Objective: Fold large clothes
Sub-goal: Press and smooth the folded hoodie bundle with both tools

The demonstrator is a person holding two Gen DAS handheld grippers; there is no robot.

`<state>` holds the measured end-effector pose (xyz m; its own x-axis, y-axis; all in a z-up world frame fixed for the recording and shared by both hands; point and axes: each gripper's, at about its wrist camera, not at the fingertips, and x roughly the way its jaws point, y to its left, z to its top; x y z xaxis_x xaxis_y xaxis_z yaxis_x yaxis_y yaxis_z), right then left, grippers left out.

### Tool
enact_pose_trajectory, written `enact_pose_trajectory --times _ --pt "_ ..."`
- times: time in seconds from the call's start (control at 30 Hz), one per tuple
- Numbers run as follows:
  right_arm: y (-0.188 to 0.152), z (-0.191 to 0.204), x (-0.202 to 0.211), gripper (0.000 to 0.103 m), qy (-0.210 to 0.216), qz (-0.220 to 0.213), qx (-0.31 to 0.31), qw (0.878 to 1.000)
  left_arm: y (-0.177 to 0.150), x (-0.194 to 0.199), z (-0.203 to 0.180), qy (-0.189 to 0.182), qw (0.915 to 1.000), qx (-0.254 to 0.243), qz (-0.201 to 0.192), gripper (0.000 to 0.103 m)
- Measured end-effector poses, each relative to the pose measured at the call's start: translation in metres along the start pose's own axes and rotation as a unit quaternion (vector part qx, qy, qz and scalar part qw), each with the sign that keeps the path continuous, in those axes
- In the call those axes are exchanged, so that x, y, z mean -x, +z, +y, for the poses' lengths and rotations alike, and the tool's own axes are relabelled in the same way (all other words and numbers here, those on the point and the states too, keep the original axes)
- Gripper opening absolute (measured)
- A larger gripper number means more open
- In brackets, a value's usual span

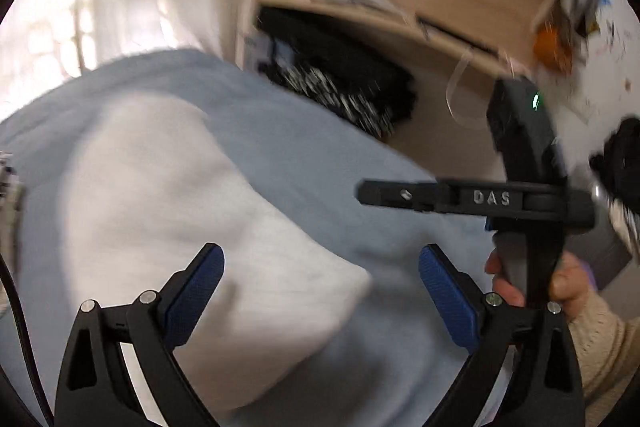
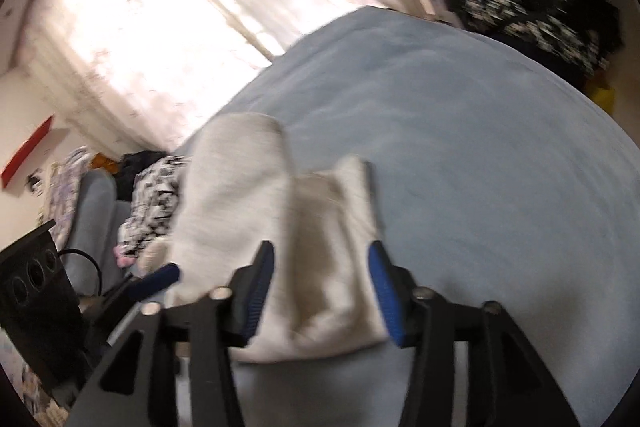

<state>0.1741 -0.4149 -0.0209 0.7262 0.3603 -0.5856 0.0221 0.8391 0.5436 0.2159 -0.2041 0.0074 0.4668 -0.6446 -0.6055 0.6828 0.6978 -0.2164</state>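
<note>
A folded cream garment (image 1: pixel 192 227) lies on a light blue bed cover (image 1: pixel 320 147). My left gripper (image 1: pixel 320 291) is open above the garment's near corner, holding nothing. In the right wrist view the same garment (image 2: pixel 256 219) lies on the blue cover (image 2: pixel 460 147). My right gripper (image 2: pixel 322 287) is open with its blue pads either side of the garment's near edge; no grip shows. The right gripper's black body (image 1: pixel 520 163) shows in the left wrist view at the right, held by a hand (image 1: pixel 560 283). Both views are blurred by motion.
A wooden shelf unit (image 1: pixel 400 7) with dark clothes (image 1: pixel 340 75) stands past the bed. A curtained window (image 2: pixel 160 7) is at the far side. Patterned clothes (image 2: pixel 156 203) and a black box (image 2: pixel 36 291) sit at the left of the bed.
</note>
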Motion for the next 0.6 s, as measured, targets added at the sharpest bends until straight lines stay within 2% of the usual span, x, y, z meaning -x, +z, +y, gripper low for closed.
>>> enact_pose_trajectory --times 0.07,0.13,0.17,0.27,0.3,0.37,0.47,0.5,0.6 --pt "0.012 0.016 -0.009 0.070 0.036 0.009 0.010 0.999 0.008 0.021 0.030 0.024 0.9994 0.017 -0.020 0.097" --pt "0.022 0.026 -0.024 0.071 0.049 0.025 0.019 0.998 0.008 0.028 0.076 0.079 0.9954 0.049 -0.024 0.096" --pt "0.026 0.029 -0.034 0.071 0.049 0.034 0.022 0.998 0.005 0.024 0.101 0.097 0.9924 0.075 -0.014 0.092" --pt "0.035 0.032 -0.078 0.071 0.074 0.085 0.017 0.993 -0.008 -0.003 0.159 0.119 0.9819 0.144 0.031 0.070" --pt "0.036 0.033 -0.087 0.071 0.079 0.098 0.015 0.992 -0.016 -0.012 0.168 0.116 0.9809 0.150 0.042 0.071" --pt "0.036 0.033 -0.114 0.071 0.077 0.126 0.015 0.989 -0.019 -0.025 0.172 0.100 0.9817 0.158 0.035 0.071" --pt "0.037 0.028 -0.142 0.072 0.063 0.153 0.015 0.986 -0.010 -0.041 0.165 0.080 0.9857 0.144 0.036 0.074" --pt "0.038 0.024 -0.150 0.072 0.062 0.159 0.009 0.985 -0.007 -0.049 0.161 0.083 0.9861 0.137 0.042 0.083" --pt "0.037 0.007 -0.167 0.072 0.077 0.172 -0.017 0.982 0.003 -0.072 0.154 0.090 0.9870 0.115 0.067 0.094"
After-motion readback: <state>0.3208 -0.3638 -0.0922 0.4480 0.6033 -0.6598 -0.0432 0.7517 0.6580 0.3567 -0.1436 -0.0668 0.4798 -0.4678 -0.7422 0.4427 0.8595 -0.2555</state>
